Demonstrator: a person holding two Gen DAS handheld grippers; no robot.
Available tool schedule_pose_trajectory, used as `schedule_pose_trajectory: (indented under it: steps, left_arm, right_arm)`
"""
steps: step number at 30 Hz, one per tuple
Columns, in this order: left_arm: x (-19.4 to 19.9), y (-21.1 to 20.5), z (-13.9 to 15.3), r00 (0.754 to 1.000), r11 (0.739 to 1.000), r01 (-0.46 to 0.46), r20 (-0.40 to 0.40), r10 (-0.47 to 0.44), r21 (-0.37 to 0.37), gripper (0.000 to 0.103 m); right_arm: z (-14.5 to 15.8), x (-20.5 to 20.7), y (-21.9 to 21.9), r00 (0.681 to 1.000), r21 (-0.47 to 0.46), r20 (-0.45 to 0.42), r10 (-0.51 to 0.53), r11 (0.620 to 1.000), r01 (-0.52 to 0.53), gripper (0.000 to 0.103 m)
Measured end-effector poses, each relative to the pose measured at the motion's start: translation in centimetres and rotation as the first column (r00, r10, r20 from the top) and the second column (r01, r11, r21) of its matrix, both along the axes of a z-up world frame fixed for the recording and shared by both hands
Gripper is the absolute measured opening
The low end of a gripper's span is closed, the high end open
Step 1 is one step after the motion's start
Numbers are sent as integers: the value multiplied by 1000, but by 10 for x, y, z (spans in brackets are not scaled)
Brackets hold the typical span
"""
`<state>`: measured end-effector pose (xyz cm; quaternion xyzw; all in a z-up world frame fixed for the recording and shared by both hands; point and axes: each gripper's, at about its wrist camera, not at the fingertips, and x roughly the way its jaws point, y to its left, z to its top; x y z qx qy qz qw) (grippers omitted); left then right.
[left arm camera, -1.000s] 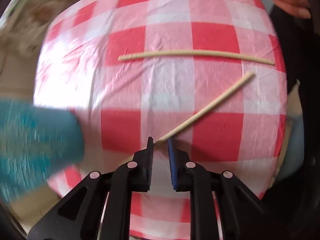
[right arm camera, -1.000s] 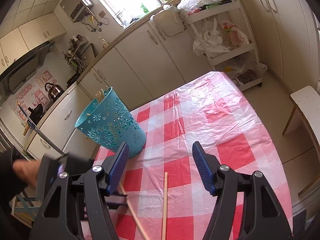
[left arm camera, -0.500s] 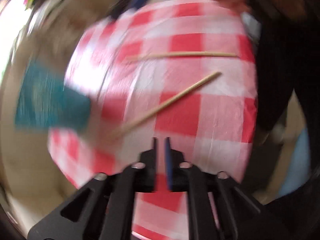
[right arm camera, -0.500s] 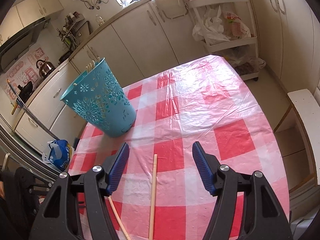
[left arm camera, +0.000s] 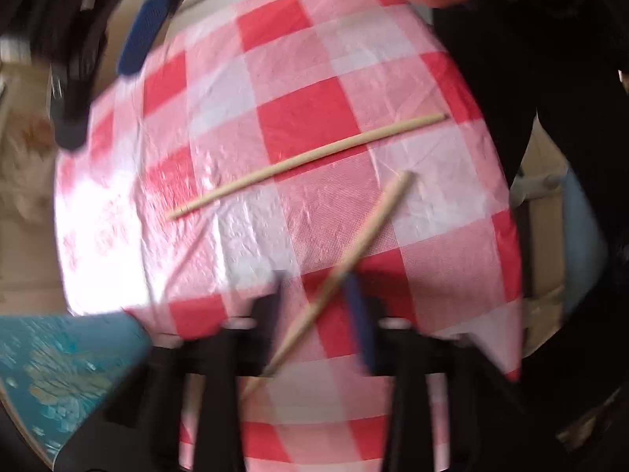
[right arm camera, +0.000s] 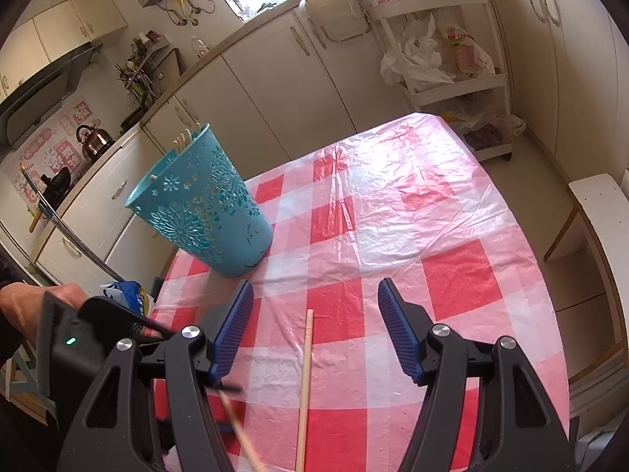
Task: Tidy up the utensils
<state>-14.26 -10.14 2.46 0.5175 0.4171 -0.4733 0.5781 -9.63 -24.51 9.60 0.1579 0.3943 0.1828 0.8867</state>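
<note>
The left wrist view is smeared by motion, so the left gripper (left arm camera: 318, 299) shows only as dark blurred fingers (left arm camera: 359, 314) low in the picture, and whether their pads press the wood cannot be made out; its jaws are closing, with a wooden chopstick (left arm camera: 354, 251) running slantwise between them, its thin end cut off behind the left finger and its thick end lying beyond the tips to the right. Farther out from those fingers a second chopstick (left arm camera: 310, 159) lies flat on the red-and-white checked tablecloth (left arm camera: 306, 114), apart from the first. A turquoise basket (left arm camera: 67, 369) sits blurred at the lower left, only partly in frame. In the right wrist view the right gripper (right arm camera: 314, 326) stands wide with nothing between its blue pads; the second chopstick's end lies on the cloth between the fingers, touching neither. Beyond the left finger stands the basket, more chopsticks poking above its rim.
</note>
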Motion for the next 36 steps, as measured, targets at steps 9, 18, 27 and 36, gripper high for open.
schedule_pose_trajectory:
  steps: [9, 18, 27, 36]
  left_arm:
    - [65, 51, -3, 729, 739, -670, -258, 634, -77, 0]
    - [7, 46, 23, 863, 816, -489, -31, 505, -307, 1]
    - [14, -20, 1, 991, 996, -65, 112, 71, -56, 63]
    - [43, -26, -4, 998, 998, -56, -7, 56, 13, 7]
  right_arm:
    - [1, 0, -1, 1000, -27, -10, -2, 1000, 1, 64]
    - [-8, 2, 11, 999, -56, -42, 13, 998, -15, 64]
    - [-12, 4, 6, 998, -39, -55, 1, 999, -3, 64]
    - [-5, 4, -1, 999, -25, -39, -19, 1000, 18, 64]
